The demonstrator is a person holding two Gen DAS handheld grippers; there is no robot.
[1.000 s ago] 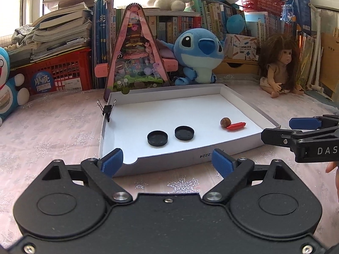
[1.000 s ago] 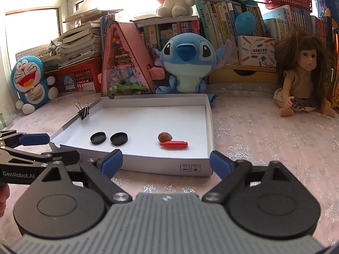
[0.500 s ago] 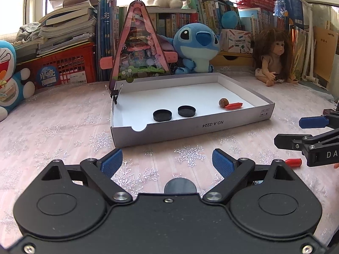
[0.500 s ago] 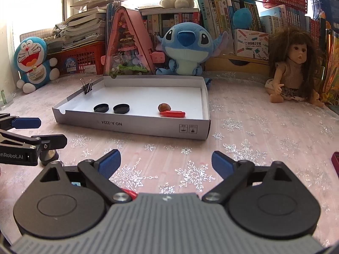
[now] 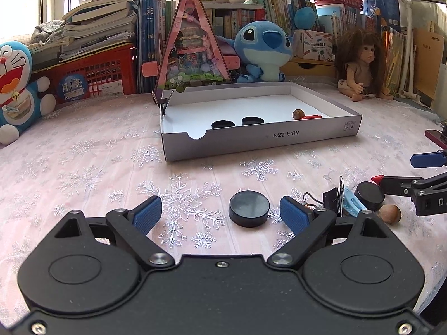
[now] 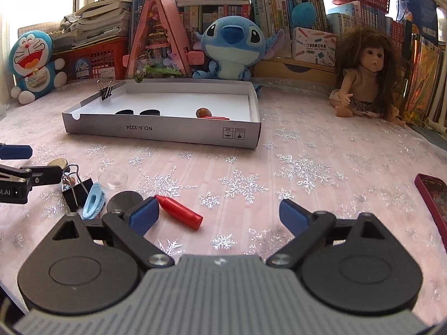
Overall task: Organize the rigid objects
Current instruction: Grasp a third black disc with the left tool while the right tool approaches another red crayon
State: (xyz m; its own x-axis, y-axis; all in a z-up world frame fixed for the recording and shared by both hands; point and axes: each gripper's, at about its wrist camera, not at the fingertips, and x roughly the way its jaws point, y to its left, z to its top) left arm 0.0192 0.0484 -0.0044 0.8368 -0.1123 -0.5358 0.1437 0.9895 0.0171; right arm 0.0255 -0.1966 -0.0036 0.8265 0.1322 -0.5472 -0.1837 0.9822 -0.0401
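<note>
Black bottle cap [image 5: 249, 208] lies on the desk [image 5: 83, 173] between the spread-apart left hand-held gripper [image 5: 220, 215]; right hand-held gripper [image 6: 219, 215] gapes beside a red crayon [image 6: 180, 211].

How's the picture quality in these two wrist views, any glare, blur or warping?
Left wrist view: the window at top left is blown out white, the books beside it are backlit, and the fisheye bends the white box; focus is sharp. Right wrist view: the same overexposed window, edges curved and dark at the corners, the red crayon crisp with only a soft shadow.
</note>
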